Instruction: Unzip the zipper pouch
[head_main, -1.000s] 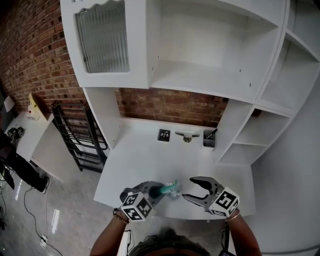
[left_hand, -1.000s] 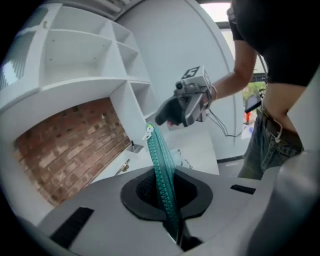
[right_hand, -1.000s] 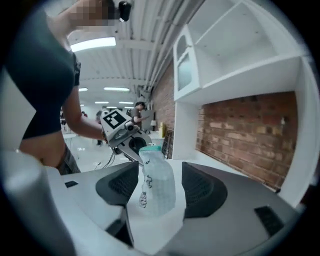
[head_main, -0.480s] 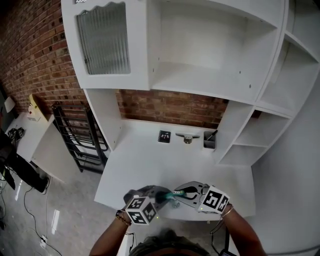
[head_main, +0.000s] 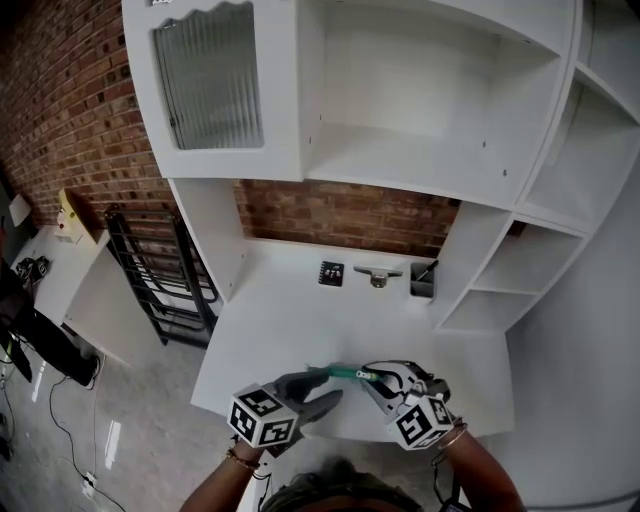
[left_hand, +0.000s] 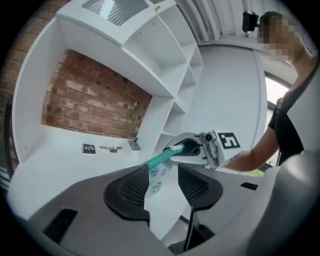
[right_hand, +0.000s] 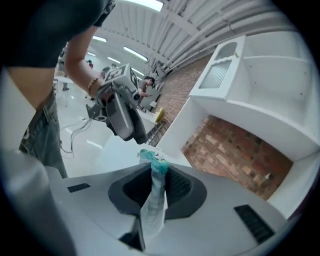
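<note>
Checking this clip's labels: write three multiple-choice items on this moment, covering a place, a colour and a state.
1. Where does the dark holder stand? A on the floor; B at the desk's back, by the brick wall; C on an upper shelf.
2. What colour is the pouch's zipper strip? A red; B yellow; C teal.
3. Which gripper is clamped on the pouch? A left; B right; C neither.
1 B: it stands below the bricks. 2 C: the strip shows teal. 3 B: the right gripper's jaws, which have just been closing, pinch the pouch; the left gripper's jaws, which have just been opening, stand apart around it.
</note>
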